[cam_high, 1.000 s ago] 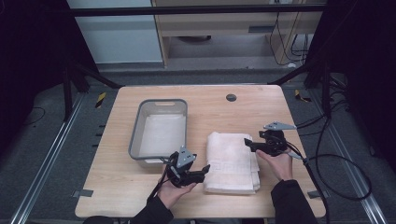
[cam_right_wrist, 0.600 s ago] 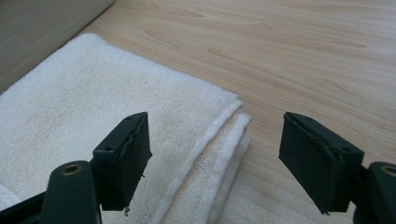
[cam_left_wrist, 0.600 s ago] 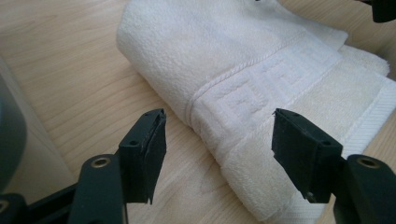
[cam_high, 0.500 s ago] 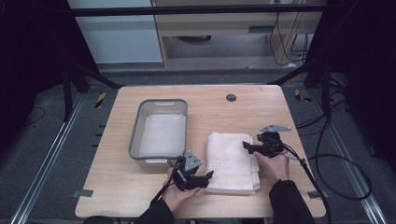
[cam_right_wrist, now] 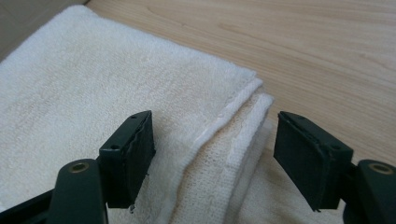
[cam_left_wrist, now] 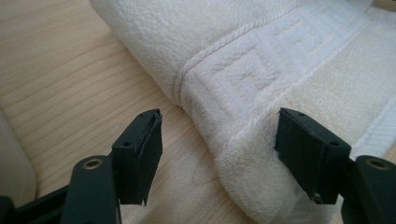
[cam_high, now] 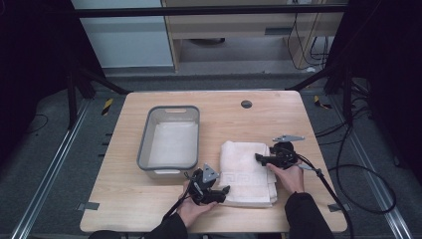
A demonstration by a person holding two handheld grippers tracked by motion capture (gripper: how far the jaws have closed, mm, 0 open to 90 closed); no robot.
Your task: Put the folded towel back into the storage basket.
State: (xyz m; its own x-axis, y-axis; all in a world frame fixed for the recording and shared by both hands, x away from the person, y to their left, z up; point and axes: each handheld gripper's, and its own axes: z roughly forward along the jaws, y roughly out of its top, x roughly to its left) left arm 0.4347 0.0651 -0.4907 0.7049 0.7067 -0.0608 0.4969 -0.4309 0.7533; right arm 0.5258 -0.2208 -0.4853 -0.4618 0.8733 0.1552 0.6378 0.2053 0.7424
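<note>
A folded white towel (cam_high: 246,172) with a raised key pattern lies on the wooden table (cam_high: 224,114), right of centre. My left gripper (cam_high: 221,191) is open at the towel's near left corner (cam_left_wrist: 243,163), its jaws either side of that corner. My right gripper (cam_high: 259,158) is open at the towel's far right corner, where the stacked edges (cam_right_wrist: 238,116) sit between its jaws. Neither gripper holds anything.
A grey plastic bin (cam_high: 170,140) stands left of the towel, with a white cloth inside. A round cable hole (cam_high: 246,104) is near the table's far edge. Cables trail off to the right (cam_high: 348,174). Bare wood lies beyond the towel (cam_right_wrist: 327,46).
My left gripper has moved right, up to the towel's near left corner. My right gripper has shifted slightly left onto the towel's far right corner.
</note>
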